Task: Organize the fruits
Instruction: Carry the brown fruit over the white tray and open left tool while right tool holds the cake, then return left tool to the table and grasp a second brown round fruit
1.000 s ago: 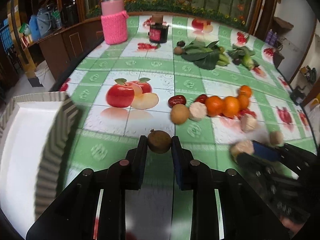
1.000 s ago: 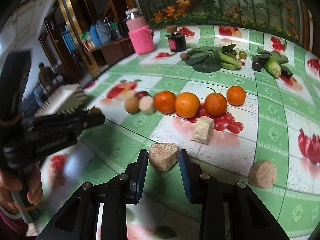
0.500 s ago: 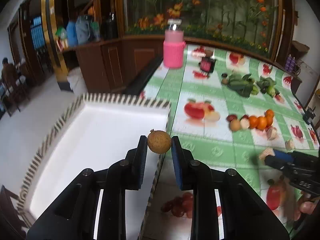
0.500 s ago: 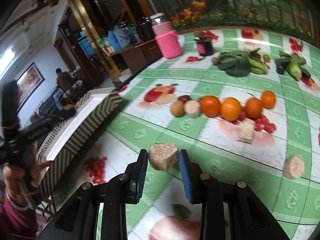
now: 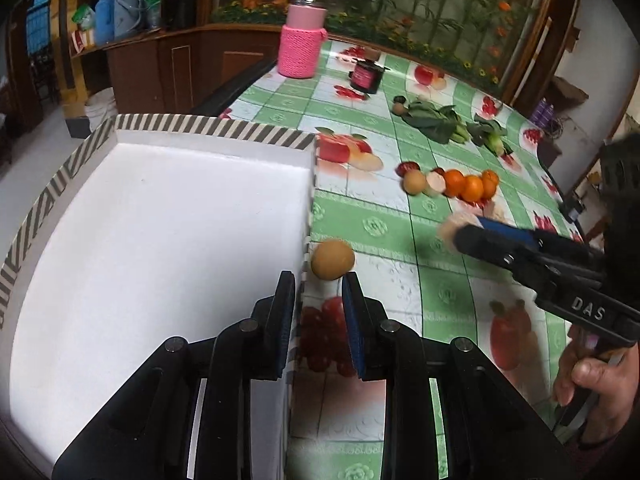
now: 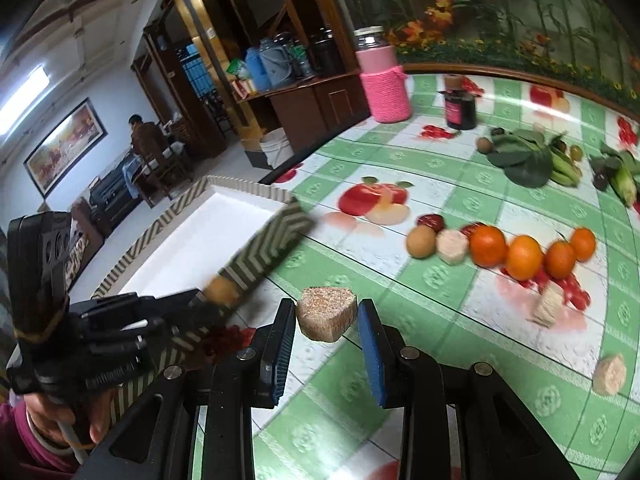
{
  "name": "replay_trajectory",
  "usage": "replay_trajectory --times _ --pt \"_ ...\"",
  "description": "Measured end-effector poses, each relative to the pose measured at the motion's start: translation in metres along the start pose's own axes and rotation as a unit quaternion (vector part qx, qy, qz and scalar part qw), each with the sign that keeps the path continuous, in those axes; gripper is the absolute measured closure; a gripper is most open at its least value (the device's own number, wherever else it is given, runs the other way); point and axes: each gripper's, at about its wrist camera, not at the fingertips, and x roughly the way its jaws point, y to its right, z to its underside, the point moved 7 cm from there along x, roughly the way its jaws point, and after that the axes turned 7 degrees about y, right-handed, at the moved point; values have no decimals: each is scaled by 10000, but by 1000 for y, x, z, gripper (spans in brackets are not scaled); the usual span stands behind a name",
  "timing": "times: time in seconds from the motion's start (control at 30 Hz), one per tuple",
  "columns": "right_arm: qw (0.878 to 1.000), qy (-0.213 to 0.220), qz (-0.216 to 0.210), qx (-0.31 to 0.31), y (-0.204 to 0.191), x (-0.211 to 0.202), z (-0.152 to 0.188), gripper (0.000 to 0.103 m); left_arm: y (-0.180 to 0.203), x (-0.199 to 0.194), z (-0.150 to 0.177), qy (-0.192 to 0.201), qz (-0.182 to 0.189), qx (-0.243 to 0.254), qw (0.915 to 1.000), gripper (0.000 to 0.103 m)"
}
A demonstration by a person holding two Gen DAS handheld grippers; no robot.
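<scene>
My left gripper [image 5: 318, 294] holds a small round brown fruit [image 5: 332, 259] at its fingertips, right beside the near corner of the white striped-rim tray [image 5: 208, 128]. My right gripper [image 6: 326, 328] is shut on a tan cut fruit chunk [image 6: 327, 313] and holds it above the green checked tablecloth. The left gripper also shows in the right wrist view [image 6: 192, 304], the brown fruit [image 6: 221, 290] at its tip. A row of oranges [image 6: 524, 254], a brown fruit [image 6: 420, 241] and a pale chunk [image 6: 452, 246] lies on the table.
A pink-sleeved jar [image 5: 302, 46] and a dark tin [image 5: 365, 77] stand at the table's far end. Leafy greens [image 5: 436, 122] lie beyond the oranges. Two more tan chunks [image 6: 549, 308] [image 6: 609, 374] lie at the right. The table's left edge runs past the tray.
My left gripper has swung right, so the brown fruit is now off the tray's right edge, over the tablecloth. My right gripper has come closer to the tray with the chunk.
</scene>
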Motion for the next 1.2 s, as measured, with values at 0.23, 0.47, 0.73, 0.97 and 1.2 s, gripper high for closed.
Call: replay_trajectory --times 0.23,0.47,0.73,0.97,1.2 --pt "9998 -31 -92 -198 -15 12 -10 72 -3 -6 3 -76 102 -79 9999 80" --pt "9996 -233 -1 -186 -6 28 -3 72 -11 -15 -4 5 23 -68 10000 80" --pt "9996 -166 227 -17 21 6 8 72 26 -25 -26 196 304 271 9990 79" --pt "9987 -17 352 377 62 -20 16 72 37 -16 -71 -82 503 172 9986 56" --pt "9982 69 211 554 72 -21 16 72 16 38 -134 -467 -60 157 9988 38"
